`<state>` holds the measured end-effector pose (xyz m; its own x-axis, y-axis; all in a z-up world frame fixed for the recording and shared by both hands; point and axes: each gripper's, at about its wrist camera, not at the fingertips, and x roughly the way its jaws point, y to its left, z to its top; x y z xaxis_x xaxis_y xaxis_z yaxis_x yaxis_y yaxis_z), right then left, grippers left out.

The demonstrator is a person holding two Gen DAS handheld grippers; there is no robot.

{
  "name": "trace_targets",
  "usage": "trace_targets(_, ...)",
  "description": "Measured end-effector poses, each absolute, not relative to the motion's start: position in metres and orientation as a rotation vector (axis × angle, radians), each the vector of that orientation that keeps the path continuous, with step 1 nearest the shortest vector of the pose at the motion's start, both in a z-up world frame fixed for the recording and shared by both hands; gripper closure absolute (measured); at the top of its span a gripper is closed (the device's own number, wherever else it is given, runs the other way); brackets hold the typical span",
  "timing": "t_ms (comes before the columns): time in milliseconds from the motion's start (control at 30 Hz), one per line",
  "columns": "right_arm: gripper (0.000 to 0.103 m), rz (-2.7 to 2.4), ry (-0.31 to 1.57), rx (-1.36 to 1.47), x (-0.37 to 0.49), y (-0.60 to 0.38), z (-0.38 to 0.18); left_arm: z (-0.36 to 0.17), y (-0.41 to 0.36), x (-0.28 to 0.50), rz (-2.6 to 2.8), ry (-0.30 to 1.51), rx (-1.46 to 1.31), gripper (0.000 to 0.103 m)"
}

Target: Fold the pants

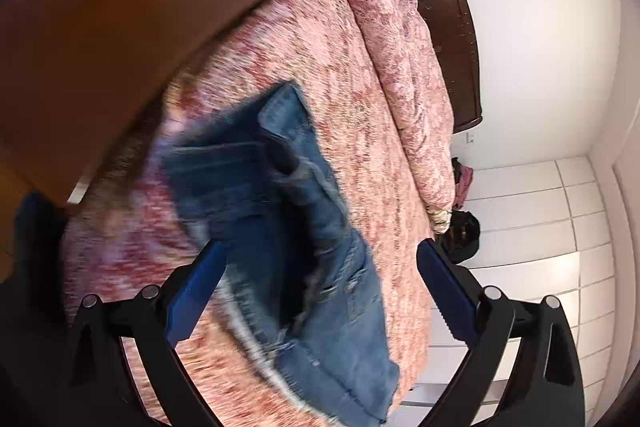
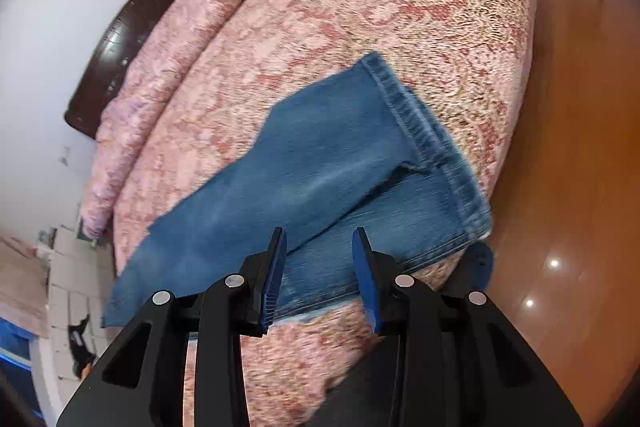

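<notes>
We see the jeans [image 2: 320, 171] flat on the bed [image 2: 360, 7], just ahead of both tongs. L tongs [image 1: 320, 259] are wide open, holding nothing; R tongs [image 2: 320, 247] are partly open above the leg hems, w/ nothing gripped.

This is a bedroom in a home. A wide bed [image 2: 360, 7] fills most of both views, spread with a pink and red patterned bedspread [image 1: 360, 87], with covered pillows [image 1: 400, 47] rolled along its head. A dark carved wooden headboard [image 1: 452, 27] stands against a plain white wall [image 1: 540, 27]. The floor [image 2: 580, 147] on one side is glossy orange-brown and reflects ceiling lights; on the other side it is white tile [image 1: 540, 207]. Loose clothes and dark bags [image 1: 460, 227] lie heaped on the tiles beside the bed's head.
</notes>
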<state>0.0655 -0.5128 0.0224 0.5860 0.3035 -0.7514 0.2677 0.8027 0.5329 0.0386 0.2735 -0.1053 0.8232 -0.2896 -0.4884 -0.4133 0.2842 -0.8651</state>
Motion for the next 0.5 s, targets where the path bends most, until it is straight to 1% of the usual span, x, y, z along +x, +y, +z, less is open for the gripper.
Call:
trace_targets(100, 0.07, 0.049, 0.941, 0.795, 0.059, -0.517, 0.019, -0.105, 0.265, 0.057, 0.102, 0.636, -1.316, 0.008)
trace_targets(200, 0.069, 0.004, 0.885, 1.016, 0.048, -0.539, 0.005, -0.105, 0.26, 0.073, 0.107, 0.652, -1.308, 0.008)
trace_targets(233, 0.057, -0.014, 0.87, 1.096, 0.045, -0.548, -0.002, -0.106, 0.257, 0.076, 0.1, 0.666, -1.311, 0.008)
trace_targets(267, 0.049, -0.039, 0.859, 1.152, 0.042, -0.554, -0.008, -0.108, 0.253, 0.083, 0.091, 0.697, -1.314, 0.008)
trace_targets(300, 0.044, -0.064, 0.845, 1.192, 0.04, -0.56, -0.012, -0.11, 0.251, 0.082, 0.094, 0.716, -1.308, 0.008)
trace_targets(500, 0.044, -0.045, 0.753, 1.351, 0.049, -0.566, -0.023, -0.115, 0.243, 0.09, 0.11, 0.761, -1.306, 0.008)
